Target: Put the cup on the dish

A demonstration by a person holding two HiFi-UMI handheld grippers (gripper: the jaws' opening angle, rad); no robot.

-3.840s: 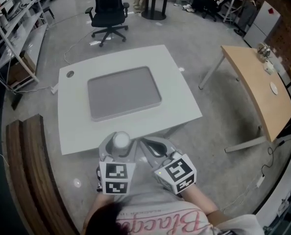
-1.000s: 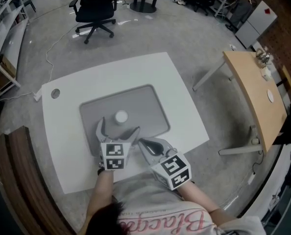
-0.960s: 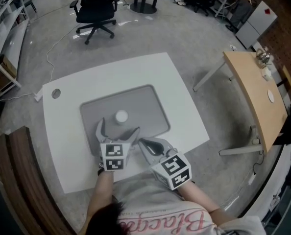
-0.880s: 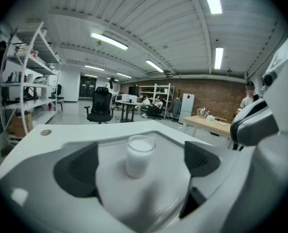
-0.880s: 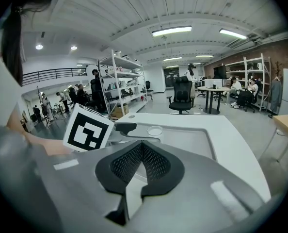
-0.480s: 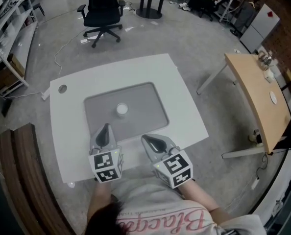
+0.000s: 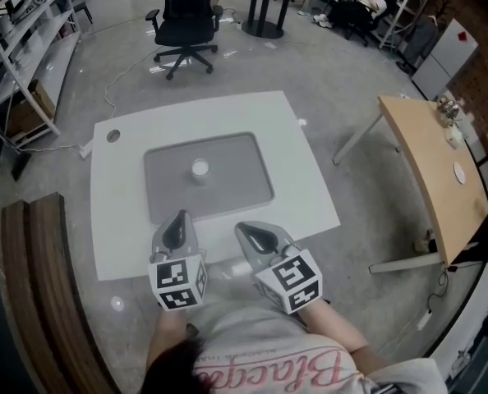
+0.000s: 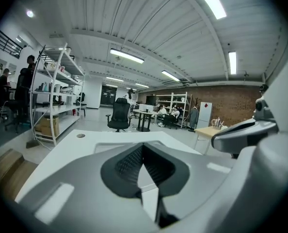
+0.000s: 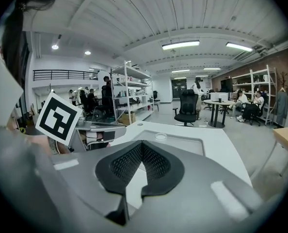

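Table (image 7: pixel 121 220) top was smooth matt white. Dish (image 7: pixel 236 189) was matt grey, finely textured. Cup (image 7: pixel 199 169) was white, slight sheen. Left gripper (image 7: pixel 179 217) and right gripper (image 7: pixel 246 230) shells were smooth grey plastic; pads (image 9: pixel 126 165) black, dimpled. Bench (image 7: pixel 39 286) was dark grained wood.

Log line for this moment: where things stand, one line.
cup: on dish, touched by neither gripper | left gripper: shut, empty | right gripper: shut, empty

Left tool (image 7: pixel 177 230) and right tool (image 7: pixel 255 238) side by side, jaws together, both empty.
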